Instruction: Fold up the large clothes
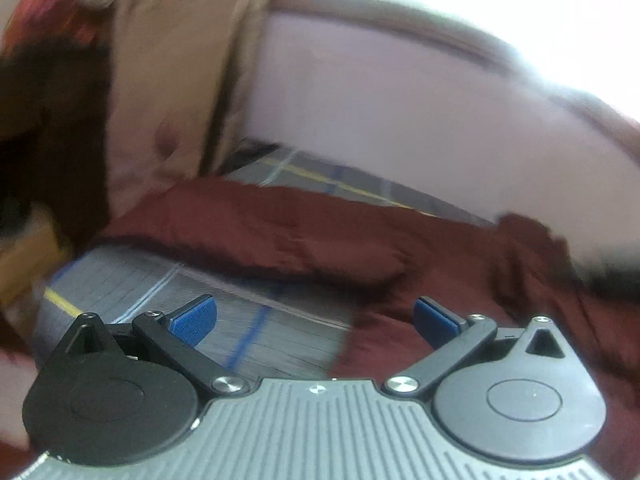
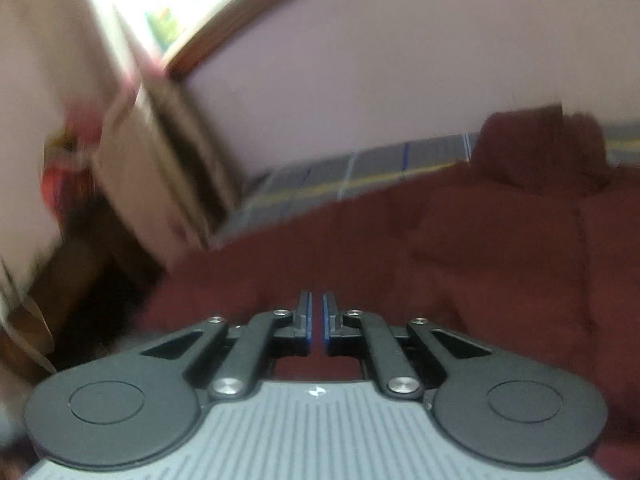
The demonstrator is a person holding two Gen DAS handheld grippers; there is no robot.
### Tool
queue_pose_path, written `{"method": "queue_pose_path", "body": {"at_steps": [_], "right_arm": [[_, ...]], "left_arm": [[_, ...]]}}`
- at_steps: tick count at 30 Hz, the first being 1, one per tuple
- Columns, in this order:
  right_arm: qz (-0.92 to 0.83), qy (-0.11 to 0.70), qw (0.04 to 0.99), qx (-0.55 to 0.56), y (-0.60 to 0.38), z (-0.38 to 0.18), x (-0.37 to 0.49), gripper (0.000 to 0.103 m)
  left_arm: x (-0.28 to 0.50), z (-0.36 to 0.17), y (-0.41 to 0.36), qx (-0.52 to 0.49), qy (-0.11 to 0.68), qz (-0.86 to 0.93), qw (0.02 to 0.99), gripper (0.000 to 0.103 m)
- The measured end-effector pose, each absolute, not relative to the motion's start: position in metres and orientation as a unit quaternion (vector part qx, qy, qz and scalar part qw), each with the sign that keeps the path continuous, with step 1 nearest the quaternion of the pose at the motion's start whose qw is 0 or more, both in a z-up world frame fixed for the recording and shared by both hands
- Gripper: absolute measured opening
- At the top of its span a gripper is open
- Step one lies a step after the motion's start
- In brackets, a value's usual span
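A large maroon garment (image 1: pixel 280 236) lies spread over a grey plaid bed cover (image 1: pixel 132 284). In the left wrist view my left gripper (image 1: pixel 314 320) is open and empty, its blue pads wide apart just above the cover at the garment's near edge. In the right wrist view the maroon garment (image 2: pixel 460 248) fills the lower half, with a bunched-up part at the far right. My right gripper (image 2: pixel 317 320) hovers low over it with the blue pads nearly together and a thin gap between them; nothing shows between them. Both views are blurred.
A pale pink wall (image 1: pixel 380 92) with a wooden-framed window runs behind the bed. A beige curtain or cloth (image 1: pixel 168 80) hangs at the left, with dark and red things beside it. The grey plaid bed cover (image 2: pixel 360 172) shows beyond the garment.
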State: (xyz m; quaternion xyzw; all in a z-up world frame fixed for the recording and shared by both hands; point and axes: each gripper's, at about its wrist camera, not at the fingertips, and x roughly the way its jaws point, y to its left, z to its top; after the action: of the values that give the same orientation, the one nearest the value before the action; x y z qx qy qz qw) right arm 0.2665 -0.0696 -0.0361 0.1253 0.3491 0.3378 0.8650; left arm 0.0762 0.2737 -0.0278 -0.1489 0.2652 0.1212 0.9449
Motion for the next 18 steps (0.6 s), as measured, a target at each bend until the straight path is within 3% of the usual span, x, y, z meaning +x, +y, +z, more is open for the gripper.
{"method": "queue_pose_path", "body": {"at_steps": [4, 8, 11, 17, 18], "right_arm": [[0.333, 0.356, 0.871, 0.053, -0.079, -0.056, 0.226, 0.009], [0.323, 0.381, 0.863, 0.071, -0.097, -0.074, 0.211, 0.009], [0.311, 0.384, 0.865, 0.09, -0.11, -0.08, 0.208, 0.01], [0.3, 0.392, 0.862, 0.118, -0.114, -0.089, 0.205, 0.01], [0.298, 0.392, 0.862, 0.119, -0.114, -0.088, 0.206, 0.01]], "left_arm": [[0.097, -0.039, 0.347, -0.239, 0.285, 0.146, 0.917, 0.101], [0.114, -0.055, 0.419, -0.338, 0.301, 0.159, 0.878, 0.099], [0.132, -0.074, 0.463, -0.396, 0.322, 0.159, 0.845, 0.086], [0.159, -0.082, 0.503, -0.429, 0.293, 0.144, 0.842, 0.068], [0.163, -0.082, 0.508, -0.433, 0.289, 0.15, 0.84, 0.045]]}}
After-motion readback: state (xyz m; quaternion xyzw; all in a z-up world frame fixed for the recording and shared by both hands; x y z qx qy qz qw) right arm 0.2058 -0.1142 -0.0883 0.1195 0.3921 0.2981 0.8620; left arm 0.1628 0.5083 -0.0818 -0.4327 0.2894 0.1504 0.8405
